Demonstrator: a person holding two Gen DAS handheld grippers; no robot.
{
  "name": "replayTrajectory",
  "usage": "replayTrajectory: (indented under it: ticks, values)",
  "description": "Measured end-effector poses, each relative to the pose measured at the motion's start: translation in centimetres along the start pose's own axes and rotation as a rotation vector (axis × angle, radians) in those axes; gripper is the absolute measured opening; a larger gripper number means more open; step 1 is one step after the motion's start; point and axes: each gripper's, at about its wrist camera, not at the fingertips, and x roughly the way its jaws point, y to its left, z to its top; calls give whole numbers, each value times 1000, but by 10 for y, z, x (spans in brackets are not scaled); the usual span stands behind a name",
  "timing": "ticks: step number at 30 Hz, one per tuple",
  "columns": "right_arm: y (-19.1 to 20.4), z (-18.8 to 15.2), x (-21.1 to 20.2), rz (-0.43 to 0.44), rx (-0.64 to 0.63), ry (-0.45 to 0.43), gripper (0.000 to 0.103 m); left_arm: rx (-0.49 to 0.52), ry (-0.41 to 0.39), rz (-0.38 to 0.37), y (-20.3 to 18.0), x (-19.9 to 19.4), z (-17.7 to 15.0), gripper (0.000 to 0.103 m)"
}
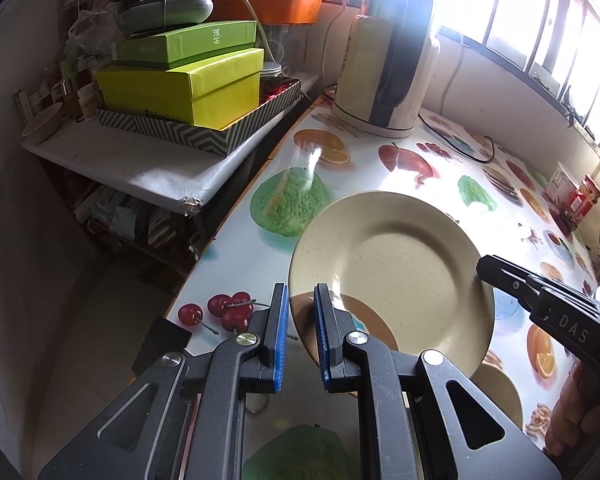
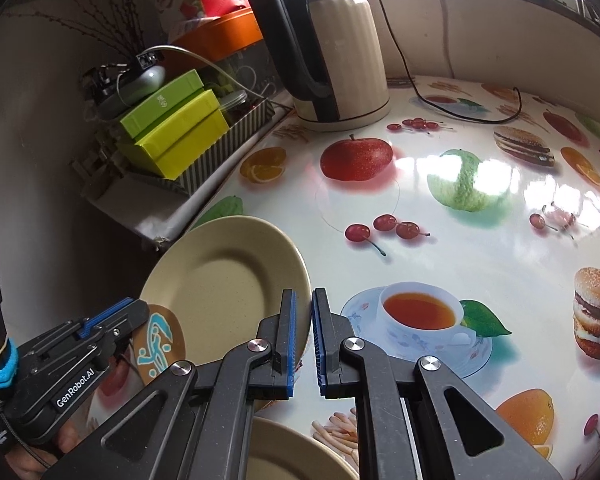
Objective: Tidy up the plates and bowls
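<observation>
**Two grippers held one beige plate above a fruit-printed table**

The left gripper (image 1: 301, 334) was clamped on the near left rim of a beige plate (image 1: 396, 272), its blue pads pressed to either side of the edge. The right gripper (image 2: 304, 332) was closed on the opposite rim of the same plate, which appeared at the left of the right wrist view (image 2: 224, 284). The plate was tilted and lifted clear of the table (image 2: 480, 248), a glossy surface printed with cherries, apples, oranges, burgers and a cup of tea.

Just beneath the raised plate lay a brown saucer with a turquoise pattern (image 2: 158, 344). Nearer still, under the right gripper, sat a second beige plate (image 2: 296, 456), only partly visible.

Farther off, a cream and black electric kettle (image 1: 384, 64) stood at the far side of the table, its black cord (image 2: 456, 108) trailing across the surface to the right. A red package (image 1: 580, 200) stood at the far right edge.

To the left, beside the table, a lower shelf (image 1: 148, 168) held a zigzag-patterned tray (image 1: 204, 136) stacked with yellow and green boxes (image 1: 188, 88), with an orange basin (image 1: 276, 4) behind them.
</observation>
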Motion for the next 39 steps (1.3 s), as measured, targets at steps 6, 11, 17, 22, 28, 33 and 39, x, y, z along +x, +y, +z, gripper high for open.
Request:
replayTrajectory:
  ticks: [6,11,17,22,28,33,39]
  values:
    - [1,-6,-16,28,6,-18,9,46,-21,-35,-19,-11,-5,13]
    - [10,-10,-24,-10,-34,-29,9,40,-13,-53,-20,-11,-11,13]
    - [-4,-11,-23,-31,15,-30,9,0,-5,-66,-6,-8,-7,13]
    - [-18,-9,-11,-3,68,13,16,-100,55,-85,17,10,-6,14]
    - [-25,-10,7,37,112,43,29,-141,85,-95,29,23,-6,21]
    - [-26,-9,21,53,127,75,29,-143,100,-119,28,30,-5,21]
    - [-24,-8,27,59,118,91,29,-142,120,-142,24,37,-3,21]
